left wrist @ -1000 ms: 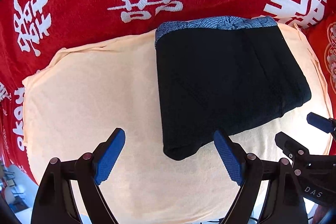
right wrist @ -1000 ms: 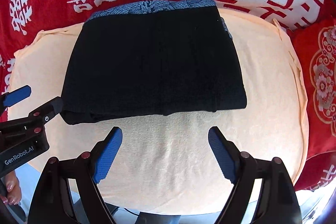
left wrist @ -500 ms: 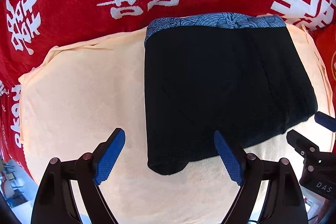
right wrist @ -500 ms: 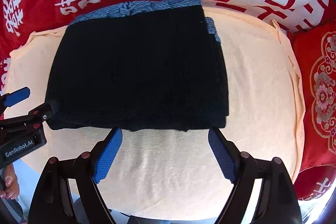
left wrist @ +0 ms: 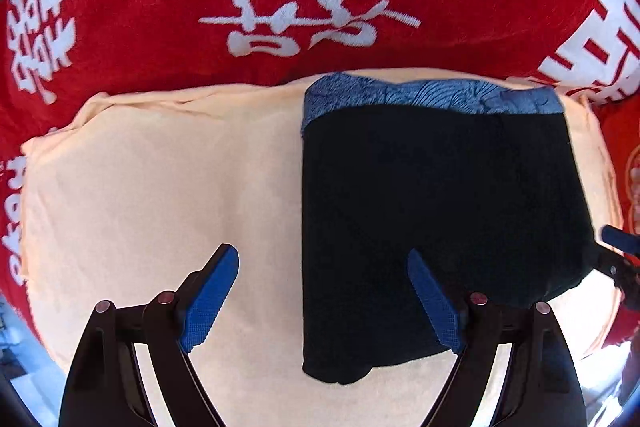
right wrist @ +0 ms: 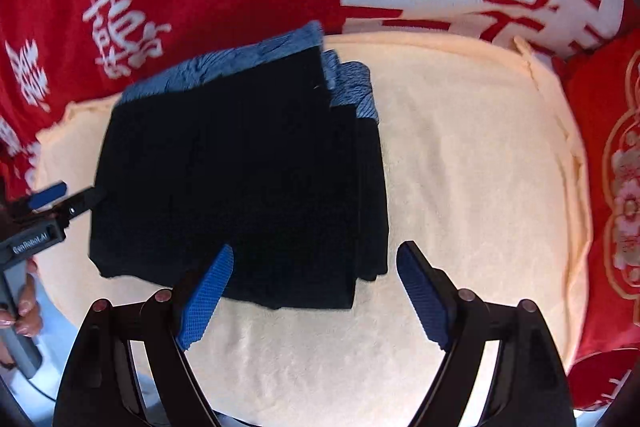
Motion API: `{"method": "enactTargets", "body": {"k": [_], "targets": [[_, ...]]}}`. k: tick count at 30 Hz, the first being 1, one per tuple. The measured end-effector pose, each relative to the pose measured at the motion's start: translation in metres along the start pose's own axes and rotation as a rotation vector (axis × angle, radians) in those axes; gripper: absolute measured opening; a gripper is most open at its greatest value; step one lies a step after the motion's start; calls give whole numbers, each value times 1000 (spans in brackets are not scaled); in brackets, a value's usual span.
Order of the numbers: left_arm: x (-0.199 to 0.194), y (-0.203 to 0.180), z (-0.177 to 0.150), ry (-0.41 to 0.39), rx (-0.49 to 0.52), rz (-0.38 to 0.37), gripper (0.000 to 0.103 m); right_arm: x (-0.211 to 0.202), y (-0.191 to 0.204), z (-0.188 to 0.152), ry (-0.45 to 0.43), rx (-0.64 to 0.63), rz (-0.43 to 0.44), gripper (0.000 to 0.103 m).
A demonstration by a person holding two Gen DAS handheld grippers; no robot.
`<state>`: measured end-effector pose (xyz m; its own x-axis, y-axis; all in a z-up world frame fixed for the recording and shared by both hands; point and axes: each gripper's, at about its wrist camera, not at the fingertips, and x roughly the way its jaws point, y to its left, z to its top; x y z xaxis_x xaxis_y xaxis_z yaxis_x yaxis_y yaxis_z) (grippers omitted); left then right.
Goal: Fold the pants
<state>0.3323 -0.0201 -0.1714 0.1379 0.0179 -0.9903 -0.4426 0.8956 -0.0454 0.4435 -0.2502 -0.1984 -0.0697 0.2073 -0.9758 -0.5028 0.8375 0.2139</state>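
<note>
The black pants (left wrist: 440,211) lie folded into a compact stack on the cream towel (left wrist: 152,187), toward its right half in the left wrist view, with the blue patterned waistband (left wrist: 432,95) along the far edge, close to where the towel meets the red blanket (left wrist: 160,7) with white characters. The left claw (left wrist: 324,299) is spread wide and holds nothing; its right fingertip overlaps the stack's near left corner in the picture, while its left fingertip hangs over bare towel, and whether either touches cloth cannot be told. The right claw (right wrist: 312,287) is likewise spread and empty, its left fingertip in front of the near edge of the pants (right wrist: 240,179) and its right fingertip over open towel (right wrist: 472,155). Broad bare towel lies left of the stack in the left view and right of it in the right view. In the right view the layers on the stack's right side are stepped, with waistband (right wrist: 352,91) showing at the far corner. The left claw (right wrist: 52,199) appears at the frame's left edge, its tips at the stack's side; the right claw (left wrist: 616,247) is cut off at the left view's border. The surface under the towel is hidden.
</note>
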Motion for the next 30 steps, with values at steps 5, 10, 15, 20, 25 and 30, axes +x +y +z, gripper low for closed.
{"method": "enactTargets", "body": {"k": [5, 10, 15, 20, 25, 30], "targets": [[14, 22, 11, 10, 4, -108, 87, 9, -38, 17, -5, 78, 158, 87], [44, 47, 24, 86, -20, -320, 87, 25, -72, 35, -7, 115, 362, 87], [73, 45, 32, 116, -5, -458, 87, 67, -91, 44, 73, 127, 529, 87], [89, 28, 38, 119, -6, -511, 97, 90, -91, 52, 90, 155, 695, 87], [94, 7, 36, 83, -43, -494, 84, 88, -79, 56, 125, 141, 603, 74], [62, -7, 31, 33, -8, -433, 61, 69, -81, 52, 123, 182, 677, 41]]}}
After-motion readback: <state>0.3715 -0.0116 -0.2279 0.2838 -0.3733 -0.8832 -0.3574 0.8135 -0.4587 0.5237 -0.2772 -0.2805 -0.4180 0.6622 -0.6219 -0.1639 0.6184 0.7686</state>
